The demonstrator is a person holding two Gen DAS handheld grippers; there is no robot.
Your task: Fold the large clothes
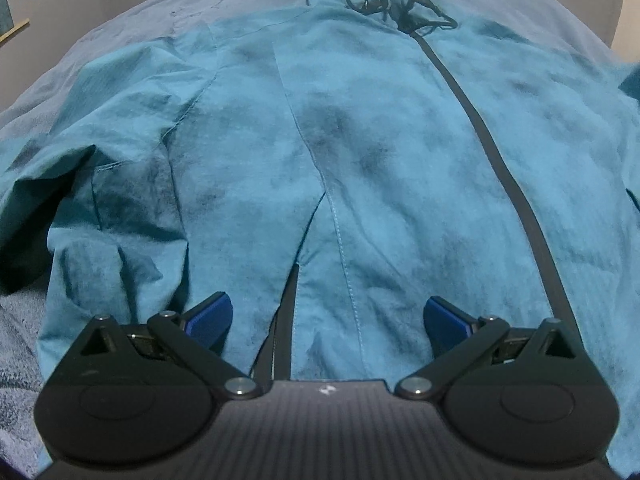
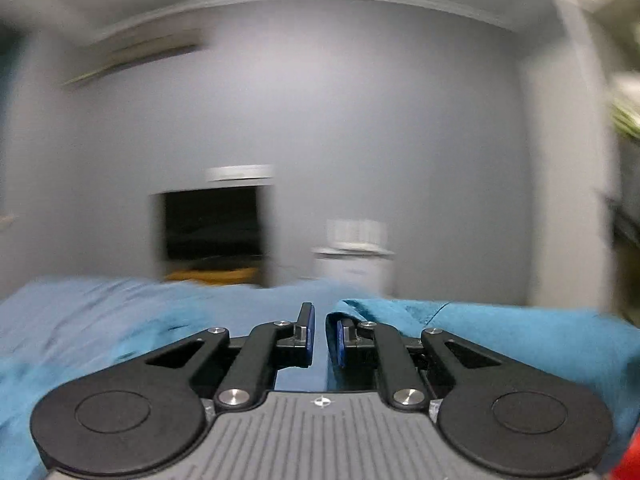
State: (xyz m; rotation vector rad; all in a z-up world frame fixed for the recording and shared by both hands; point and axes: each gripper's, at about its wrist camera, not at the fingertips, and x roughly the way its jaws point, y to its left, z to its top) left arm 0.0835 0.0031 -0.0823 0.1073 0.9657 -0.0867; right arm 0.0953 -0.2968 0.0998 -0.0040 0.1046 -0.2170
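Jacket (image 1: 360, 168) lies spread on bed (image 1: 132, 28), unfolded. Left tool (image 1: 328, 320) released above its hem; right tool (image 2: 320, 336) nearly clenched, grip on jacket edge uncertain. Next: seize hem.

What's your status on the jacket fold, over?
Left gripper open over jacket hem. Right gripper nearly shut, jacket fold at its fingers; grip unclear. Nothing blocking.

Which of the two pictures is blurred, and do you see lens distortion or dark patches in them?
The right wrist view is smeared by motion: the wall and dark opening are streaked, though the right gripper stays sharp. The left wrist view is sharp; the fisheye bulges the teal jacket and its dark zipper into curves. Lighting is dim and bluish, with a deep shadow under the sleeve.
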